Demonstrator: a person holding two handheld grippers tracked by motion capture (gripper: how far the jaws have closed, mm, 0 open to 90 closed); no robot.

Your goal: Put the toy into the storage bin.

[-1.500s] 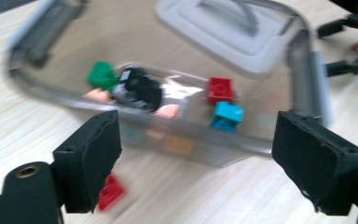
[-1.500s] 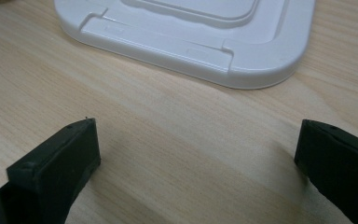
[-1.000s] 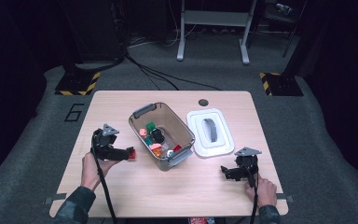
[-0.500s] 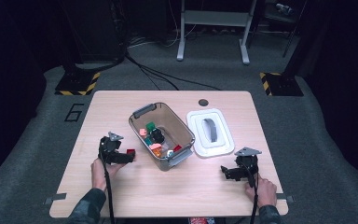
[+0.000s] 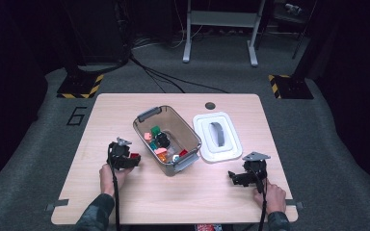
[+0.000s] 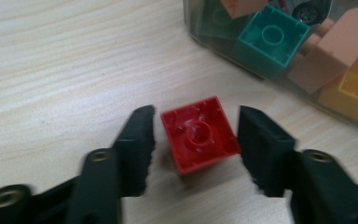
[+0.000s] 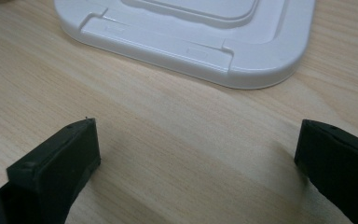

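A red brick [image 6: 199, 135] lies flat on the wooden table [image 5: 125, 110], just left of a clear bin [image 5: 144, 118]. My left gripper [image 6: 196, 116] is down at the table with one jaw on each side of the brick. Its jaws have just been closing; a thin gap still shows on the left side, so the pads do not grip the brick. From above, the left gripper [image 5: 131, 161] and the red brick [image 5: 134, 157] sit near the bin's front left corner. My right gripper [image 5: 232, 177] rests open at the front right, with bare wood between its jaws [image 7: 196, 127].
The clear bin [image 6: 191, 18] holds several coloured bricks, among them a teal one [image 6: 271, 39] and an orange one [image 6: 354, 88]. A white lid [image 5: 217, 137] lies right of the bin, just beyond the right gripper [image 7: 191, 28]. A small hole [image 5: 210, 105] marks the table's far edge.
The left hand has come down and slightly right, to the table beside the bin. Its jaws now stand around the red brick. The right hand has stayed still.
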